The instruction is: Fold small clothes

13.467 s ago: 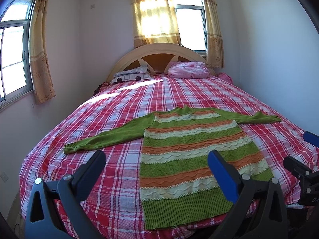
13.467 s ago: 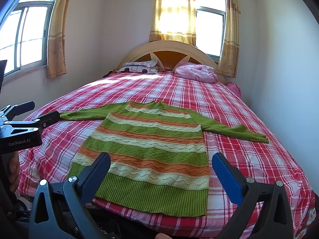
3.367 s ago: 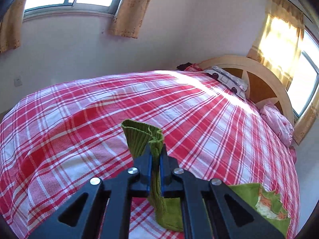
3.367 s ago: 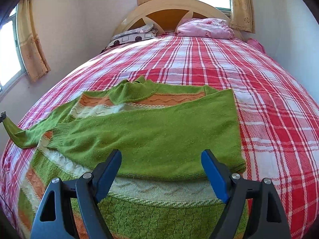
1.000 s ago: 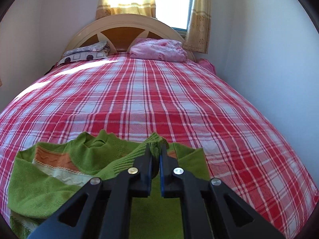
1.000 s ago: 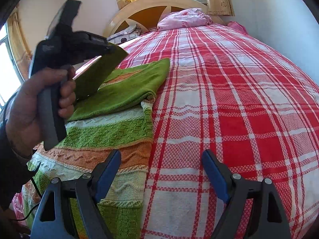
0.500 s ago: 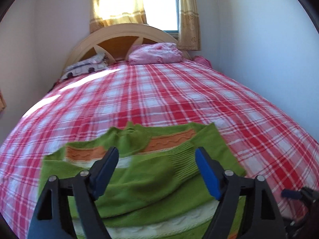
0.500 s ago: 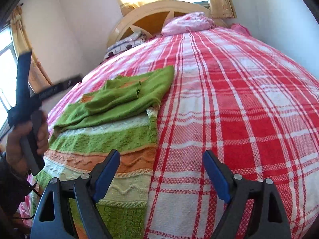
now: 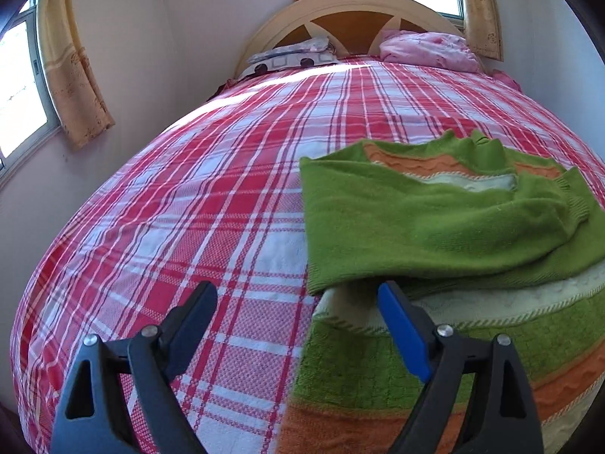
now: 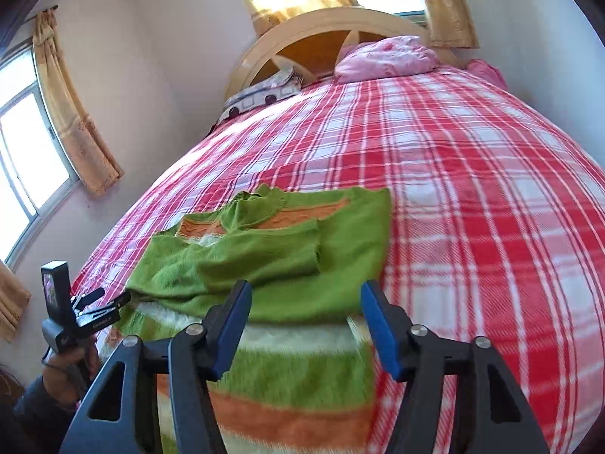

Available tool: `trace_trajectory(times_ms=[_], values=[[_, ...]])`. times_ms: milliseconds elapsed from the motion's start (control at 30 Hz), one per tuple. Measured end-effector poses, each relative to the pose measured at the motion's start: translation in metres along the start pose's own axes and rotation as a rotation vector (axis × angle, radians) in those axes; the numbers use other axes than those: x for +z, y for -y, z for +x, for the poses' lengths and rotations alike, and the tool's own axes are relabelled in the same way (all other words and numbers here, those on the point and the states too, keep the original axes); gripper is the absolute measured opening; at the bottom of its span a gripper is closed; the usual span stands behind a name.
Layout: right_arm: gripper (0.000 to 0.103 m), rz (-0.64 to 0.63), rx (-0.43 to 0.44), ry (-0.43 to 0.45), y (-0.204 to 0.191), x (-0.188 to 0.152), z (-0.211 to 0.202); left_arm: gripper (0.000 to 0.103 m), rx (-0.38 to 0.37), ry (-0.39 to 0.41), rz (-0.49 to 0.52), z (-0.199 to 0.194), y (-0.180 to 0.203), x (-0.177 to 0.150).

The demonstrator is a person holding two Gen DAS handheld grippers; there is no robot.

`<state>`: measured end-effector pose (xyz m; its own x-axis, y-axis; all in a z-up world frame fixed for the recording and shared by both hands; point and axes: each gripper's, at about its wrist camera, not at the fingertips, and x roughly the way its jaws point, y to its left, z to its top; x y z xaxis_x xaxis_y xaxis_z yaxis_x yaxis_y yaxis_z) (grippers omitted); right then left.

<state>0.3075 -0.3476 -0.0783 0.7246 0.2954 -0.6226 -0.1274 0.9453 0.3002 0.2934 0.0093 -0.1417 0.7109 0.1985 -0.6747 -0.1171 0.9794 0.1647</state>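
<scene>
A green sweater (image 9: 416,219) with orange and cream stripes lies flat on the red plaid bed (image 9: 211,204), both sleeves folded across its chest. My left gripper (image 9: 295,295) hovers at the sweater's left edge. Its jaws are opening and its pads (image 9: 401,325) press on nothing. In the right wrist view, my right gripper (image 10: 306,295) hangs over the right half of the sweater (image 10: 287,265), just below the folded sleeves. Its jaws are closing, with striped fabric beneath them and nothing pinched. The left gripper (image 10: 109,299) shows at the lower left there, held by a hand (image 10: 68,370).
A patterned pillow (image 9: 291,55) and a pink pillow (image 9: 427,51) lie against the wooden headboard (image 9: 351,11). Curtained windows are on the left wall and behind the bed. A wall runs close along the bed's right side. Bare plaid cover stretches left of and beyond the sweater.
My left gripper let go of the sleeve cuff on the chest, opened wide and swung to the sweater's left edge. My right gripper moved over the sweater and its jaws narrowed.
</scene>
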Motion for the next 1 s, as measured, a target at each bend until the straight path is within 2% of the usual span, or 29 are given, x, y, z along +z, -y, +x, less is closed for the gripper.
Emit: trace_trajectory(times_ms=[167, 333, 400, 467, 567, 700, 800, 900, 967, 1000], values=[[0.056, 0.014, -0.018, -0.101, -0.006, 0.025, 0.062, 0.090, -0.029, -0.020, -0.051, 0.003, -0.008, -0.007], [0.042, 0.030, -0.044, -0.215, -0.002, 0.022, 0.116, 0.095, -0.055, -0.039, -0.104, 0.009, -0.021, -0.011], [0.011, 0.008, -0.070, -0.206, -0.004, 0.017, 0.121, 0.095, -0.065, -0.057, -0.113, 0.012, -0.022, -0.012], [0.007, -0.026, -0.073, -0.177, -0.009, 0.017, 0.114, 0.095, -0.071, -0.065, -0.117, 0.015, -0.023, -0.013], [0.003, -0.060, -0.078, -0.112, -0.014, 0.020, 0.090, 0.095, -0.084, -0.077, -0.124, 0.017, -0.024, -0.014], [0.001, -0.090, -0.091, -0.023, -0.016, 0.026, 0.054, 0.095, -0.085, -0.099, -0.125, 0.021, -0.024, -0.014], [0.001, -0.105, -0.138, 0.011, -0.009, 0.024, 0.039, 0.095, -0.082, -0.105, -0.116, 0.022, -0.023, -0.014], [0.001, -0.077, -0.167, -0.017, 0.007, 0.016, 0.042, 0.095, -0.080, -0.109, -0.109, 0.022, -0.022, -0.014], [0.002, -0.092, -0.159, -0.089, 0.013, 0.007, 0.056, 0.095, -0.076, -0.107, -0.109, 0.022, -0.022, -0.014], [0.004, -0.100, -0.185, -0.104, 0.015, 0.003, 0.059, 0.095, -0.073, -0.100, -0.108, 0.020, -0.022, -0.014]])
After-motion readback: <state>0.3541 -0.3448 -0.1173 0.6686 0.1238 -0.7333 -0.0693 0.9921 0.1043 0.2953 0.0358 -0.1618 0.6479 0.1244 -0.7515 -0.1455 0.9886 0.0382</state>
